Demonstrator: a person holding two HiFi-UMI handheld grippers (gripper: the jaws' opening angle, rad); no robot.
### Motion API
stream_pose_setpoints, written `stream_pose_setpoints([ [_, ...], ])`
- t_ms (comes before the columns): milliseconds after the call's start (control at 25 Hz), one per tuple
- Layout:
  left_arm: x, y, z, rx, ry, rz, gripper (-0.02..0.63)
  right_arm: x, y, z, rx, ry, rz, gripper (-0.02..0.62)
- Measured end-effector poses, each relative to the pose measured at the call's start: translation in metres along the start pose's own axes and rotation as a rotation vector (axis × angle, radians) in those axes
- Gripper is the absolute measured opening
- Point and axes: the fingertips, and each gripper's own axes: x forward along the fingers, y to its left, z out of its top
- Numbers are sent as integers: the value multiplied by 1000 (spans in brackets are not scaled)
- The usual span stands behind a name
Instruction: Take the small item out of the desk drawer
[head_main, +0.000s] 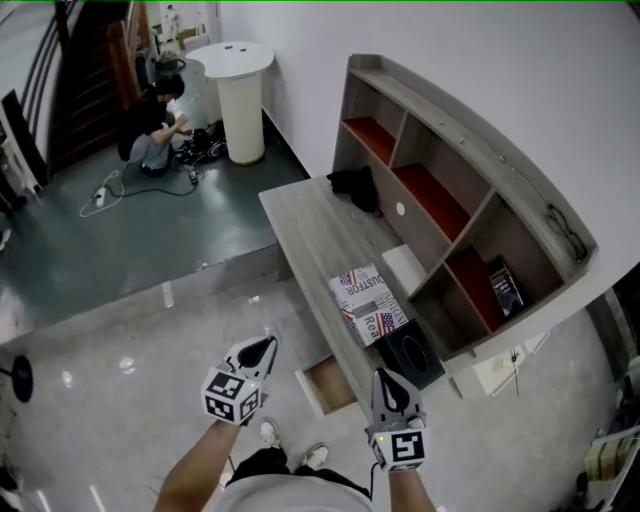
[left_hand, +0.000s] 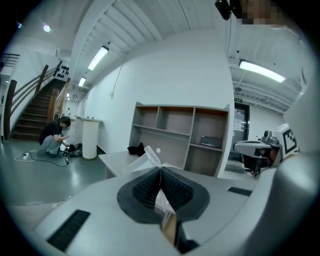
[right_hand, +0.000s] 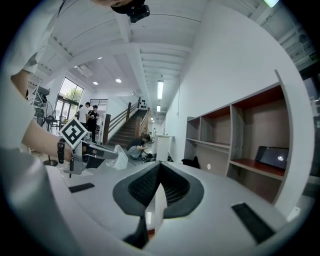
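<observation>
My left gripper (head_main: 264, 347) is shut on a small clear plastic packet (left_hand: 150, 156). The packet sticks out past the closed pads, and a brownish piece of it shows below them. The right gripper view also catches the packet (right_hand: 119, 152) hanging from the left gripper (right_hand: 102, 156), out in the air. Between the two grippers, the desk drawer (head_main: 327, 388) stands pulled open under the desk's near end; its inside looks bare wood. My right gripper (head_main: 386, 380) hovers over the desk's near corner with its jaws together and nothing between them.
The long grey desk (head_main: 310, 230) carries a printed magazine (head_main: 368, 303), a black box (head_main: 412, 352) and a black cloth (head_main: 355, 186). A shelf unit (head_main: 450, 190) lines its far side. A person (head_main: 155, 125) crouches on the floor beside a white pedestal table (head_main: 240, 95).
</observation>
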Motion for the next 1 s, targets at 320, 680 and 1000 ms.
stream_pose_setpoints([
  [320,-36,0,77,111,-133,-2,17,-8,-18,47,-1,-78,-45,20],
  [680,-90,2,137,194,-290,18,18,-19,-46,72,22,-135,-131,20],
  [1000,-134,-1,145,224,-357,81,17,-42,-71,77,62,-144,-213,20],
])
